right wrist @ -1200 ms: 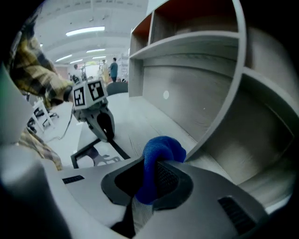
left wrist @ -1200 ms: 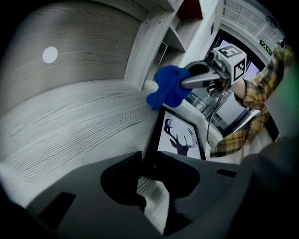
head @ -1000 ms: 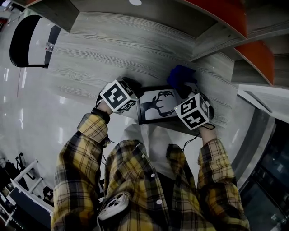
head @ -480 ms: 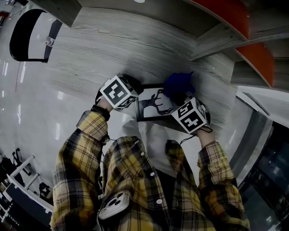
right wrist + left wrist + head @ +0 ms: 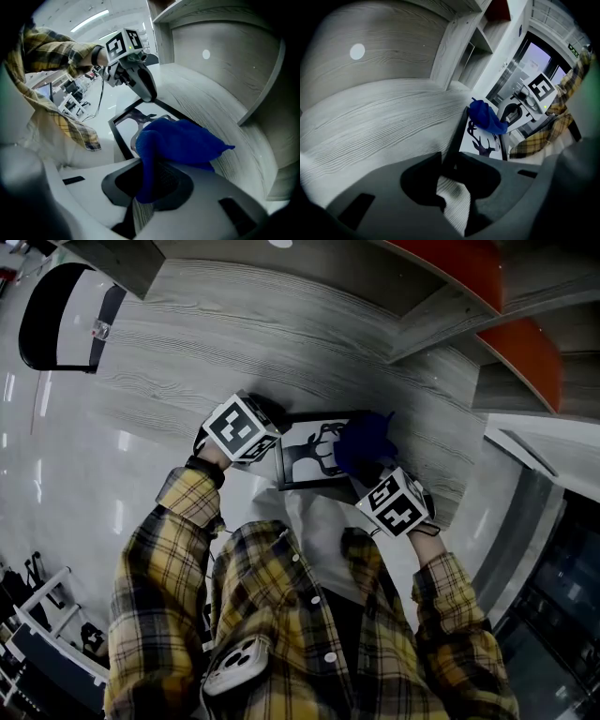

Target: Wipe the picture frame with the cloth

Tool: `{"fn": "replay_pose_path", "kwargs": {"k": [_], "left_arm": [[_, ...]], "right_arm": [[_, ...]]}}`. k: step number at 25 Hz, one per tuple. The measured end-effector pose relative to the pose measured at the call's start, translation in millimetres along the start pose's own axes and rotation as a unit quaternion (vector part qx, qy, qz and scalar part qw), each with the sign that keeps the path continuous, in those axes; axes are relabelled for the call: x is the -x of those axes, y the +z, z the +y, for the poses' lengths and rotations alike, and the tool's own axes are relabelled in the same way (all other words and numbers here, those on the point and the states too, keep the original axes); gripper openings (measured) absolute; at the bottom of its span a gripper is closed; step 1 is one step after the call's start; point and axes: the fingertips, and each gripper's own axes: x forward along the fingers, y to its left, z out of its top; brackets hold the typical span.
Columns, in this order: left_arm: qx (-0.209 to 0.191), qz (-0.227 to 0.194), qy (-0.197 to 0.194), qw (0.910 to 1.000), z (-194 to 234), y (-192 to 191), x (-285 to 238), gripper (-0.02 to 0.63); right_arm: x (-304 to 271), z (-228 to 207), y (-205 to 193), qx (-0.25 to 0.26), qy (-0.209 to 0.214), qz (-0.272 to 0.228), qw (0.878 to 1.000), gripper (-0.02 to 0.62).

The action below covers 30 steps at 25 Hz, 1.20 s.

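A black picture frame [image 5: 305,454] with a deer silhouette lies on the grey wood-grain table [image 5: 206,352]. My left gripper [image 5: 267,448] is shut on the frame's left edge [image 5: 457,136]. The frame's white picture [image 5: 485,140] shows beyond the jaws. My right gripper [image 5: 370,470] is shut on a blue cloth [image 5: 363,442], which rests on the right part of the picture. In the right gripper view the blue cloth [image 5: 180,143] bulges out of the jaws over the frame [image 5: 123,129], with the left gripper [image 5: 140,84] at the frame's far edge.
Grey shelf uprights and red panels [image 5: 534,357] rise behind the table at the upper right. A black-and-white chair [image 5: 61,324] stands at the upper left on the glossy floor. The table's front edge is close to my body.
My right gripper has dragged the blue cloth leftward and toward me, from the frame's upper right corner onto the picture. The left gripper has kept its hold on the frame's edge.
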Motion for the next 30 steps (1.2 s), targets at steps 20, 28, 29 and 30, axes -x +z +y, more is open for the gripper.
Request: {"fn": "replay_pose_path", "kwargs": {"k": [20,28,29,30], "left_arm": [[0.003,-0.006,0.005,1.0,-1,0,2,0.103],[0.002,-0.009,0.002,1.0,0,1,2,0.103],[0.003,-0.01,0.002,0.9999,-1,2,1,0.103],[0.004,-0.01,0.001,0.9999,-1,2,1,0.103]], "right_arm": [[54,-22,53,-0.07,0.008,-0.123,0.99,0.052],[5,-65,105,-0.044,-0.037,-0.1,0.993,0.053],[-6,-65,103,-0.032,-0.045,-0.085,0.995,0.052],[-13,-66,103,-0.024,-0.052,-0.08,0.995,0.052]]}}
